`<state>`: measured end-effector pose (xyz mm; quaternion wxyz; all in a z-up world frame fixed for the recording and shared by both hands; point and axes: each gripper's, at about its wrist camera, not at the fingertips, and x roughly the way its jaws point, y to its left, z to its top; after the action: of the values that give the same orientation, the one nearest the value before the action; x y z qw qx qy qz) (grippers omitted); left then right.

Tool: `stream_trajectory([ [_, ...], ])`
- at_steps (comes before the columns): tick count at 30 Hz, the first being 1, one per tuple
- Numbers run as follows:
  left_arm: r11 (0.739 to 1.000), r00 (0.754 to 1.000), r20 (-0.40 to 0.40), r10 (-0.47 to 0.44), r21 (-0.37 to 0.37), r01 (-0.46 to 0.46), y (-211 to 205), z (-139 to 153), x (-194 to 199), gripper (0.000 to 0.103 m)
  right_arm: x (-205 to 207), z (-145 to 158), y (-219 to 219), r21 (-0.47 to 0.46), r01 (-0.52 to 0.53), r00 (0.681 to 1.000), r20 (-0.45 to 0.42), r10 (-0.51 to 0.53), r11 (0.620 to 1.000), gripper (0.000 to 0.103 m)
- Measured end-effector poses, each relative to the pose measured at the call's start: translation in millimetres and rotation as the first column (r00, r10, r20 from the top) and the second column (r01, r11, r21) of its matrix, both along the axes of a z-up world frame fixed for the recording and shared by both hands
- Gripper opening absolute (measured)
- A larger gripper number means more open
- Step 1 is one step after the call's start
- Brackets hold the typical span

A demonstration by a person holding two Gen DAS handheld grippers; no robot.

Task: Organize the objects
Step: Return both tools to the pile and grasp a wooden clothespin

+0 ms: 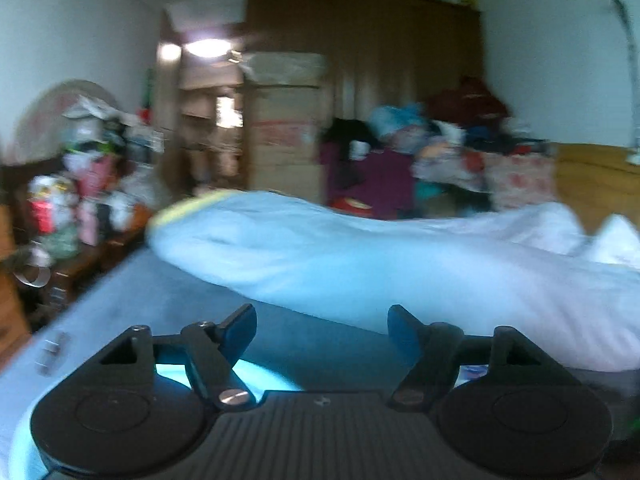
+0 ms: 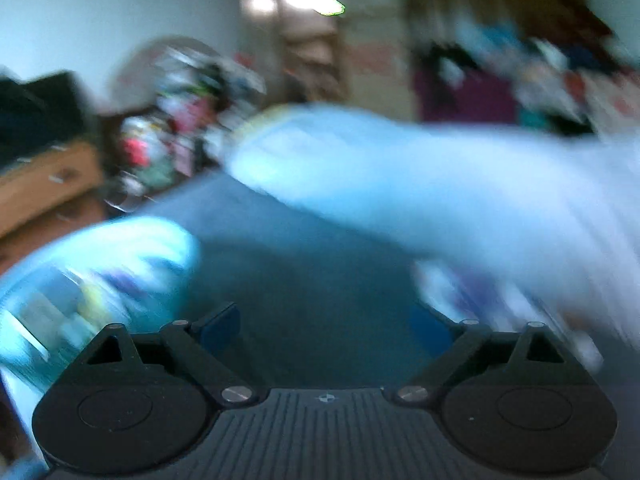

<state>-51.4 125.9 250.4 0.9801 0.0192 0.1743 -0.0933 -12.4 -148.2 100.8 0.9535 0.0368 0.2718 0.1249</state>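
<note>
A long pale blue-white bundle of bedding with a yellow-green edge at its left end lies across a grey-blue bed surface. My left gripper is open and empty, just short of the bundle. In the right wrist view the same bundle crosses the frame, heavily blurred. My right gripper is open and empty above the bed surface. A light blue patterned item lies blurred at the lower left of that view; I cannot tell what it is.
A wooden dresser piled with bottles and clutter stands on the left. Stacked cardboard boxes and a brown wardrobe are at the back. A heap of clothes sits behind the bed. A wooden drawer unit is at far left.
</note>
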Motion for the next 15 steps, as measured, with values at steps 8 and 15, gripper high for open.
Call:
stream_trajectory([
  [8, 0.995, 0.973, -0.22, -0.062, 0.058, 0.076, -80, -87, 17, 0.072, 52, -105, -115, -0.029, 0.138, 0.974, -0.178, -0.141, 0.99, 0.092],
  [15, 0.993, 0.964, -0.258, -0.059, 0.081, 0.082, -95, -117, 32, 0.072, 86, -116, -106, 0.037, 0.062, 0.986, -0.158, -0.055, 0.997, 0.094],
])
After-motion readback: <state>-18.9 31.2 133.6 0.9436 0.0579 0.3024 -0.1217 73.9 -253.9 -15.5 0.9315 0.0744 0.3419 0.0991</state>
